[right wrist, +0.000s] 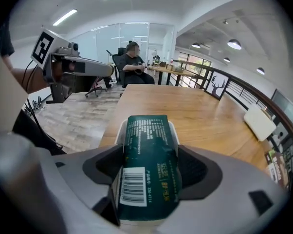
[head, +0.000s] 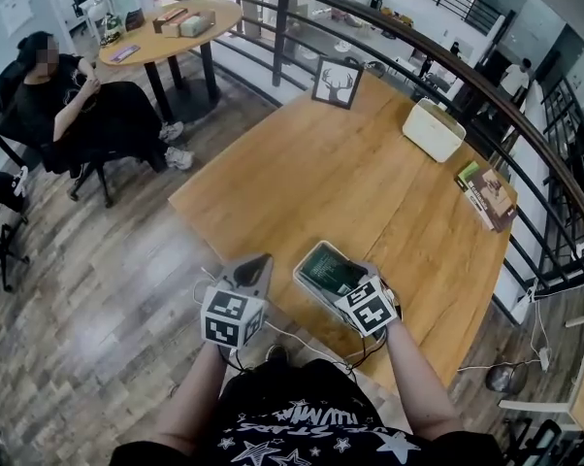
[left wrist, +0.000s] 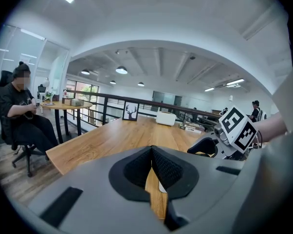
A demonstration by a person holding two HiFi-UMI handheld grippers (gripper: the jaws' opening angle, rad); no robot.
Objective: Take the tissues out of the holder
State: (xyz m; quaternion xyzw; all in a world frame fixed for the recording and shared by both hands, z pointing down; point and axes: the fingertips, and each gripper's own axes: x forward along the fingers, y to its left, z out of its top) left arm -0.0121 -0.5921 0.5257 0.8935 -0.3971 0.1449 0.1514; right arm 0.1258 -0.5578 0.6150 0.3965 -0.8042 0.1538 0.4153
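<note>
The dark green plastic-wrapped pack of tissues (head: 329,265) lies lengthwise in the white oblong holder (head: 309,291). The holder sits at the near edge of the long wooden table (head: 321,183), right in front of the person, so both are easy to reach.

The right tool (right wrist: 151,167) points steeply down over the pack. Its jaws are spread wide, one on each long side, with the barcode end nearest to it. As far as I can tell the pads are not yet squeezing the wrapper. That looks to me like lining up for a grip, so the pack can be lifted clear of the holder.

The left tool (head: 263,258) hangs just left of the holder, beyond the table's near corner. It is clenched on nothing, perhaps ready to steady the holder.

By count there are:
- one green pack
- one holder under it
- two tools

Farther off on the table are one white box (head: 433,129) at the far right, one framed deer picture (head: 337,83) at the far end, and a small stack of books (head: 488,194) by the right edge. One seated person (head: 69,105) is at the far left, beside one round wooden table (head: 166,32).
</note>
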